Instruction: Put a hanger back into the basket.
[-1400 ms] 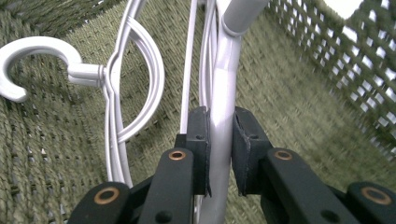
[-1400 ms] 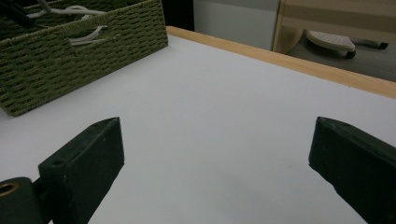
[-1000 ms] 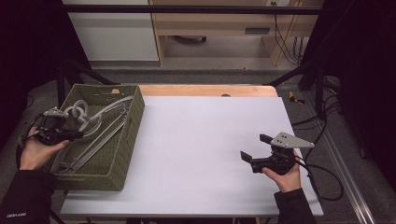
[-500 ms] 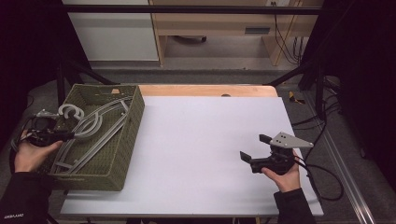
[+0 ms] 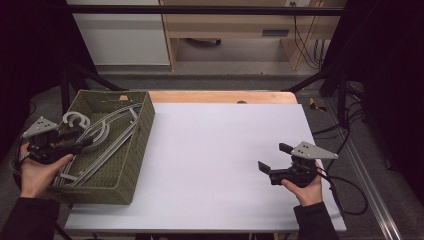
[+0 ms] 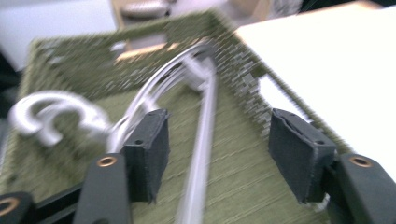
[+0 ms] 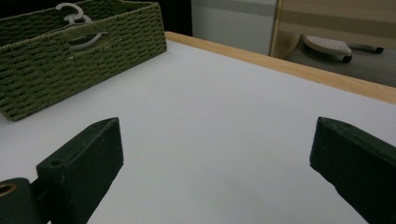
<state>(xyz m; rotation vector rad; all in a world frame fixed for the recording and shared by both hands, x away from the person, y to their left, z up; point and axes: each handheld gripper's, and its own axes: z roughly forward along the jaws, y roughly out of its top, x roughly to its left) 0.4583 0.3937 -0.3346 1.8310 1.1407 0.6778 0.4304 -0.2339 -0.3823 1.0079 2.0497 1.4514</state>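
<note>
A: What occupies the left edge of the white table [image 5: 220,165]?

B: A rectangular olive-green woven basket [image 5: 131,165]. Inside it lie pale grey plastic clothes hangers [image 5: 102,135], stacked, their hooks toward the basket's far left corner.

A: And the left gripper [image 5: 82,143]?

B: Held at the basket's left rim, pointing across the interior. Its jaws have just been opening and now stand spread. In the left gripper view a grey hanger bar [image 6: 201,154] runs between the black pads [image 6: 152,149] with a gap on each side; neither pad presses on it. A curved hook [image 6: 49,116] lies just left of the jaws. That view is blurred.

A: The right gripper [image 5: 272,160]?

B: Held low over the bare table near its right front corner, well apart from the basket, jaws spread wide with nothing between them. The right gripper view looks across the table to the basket [image 7: 79,56], with hooks [image 7: 74,14] rising above its rim.
</note>
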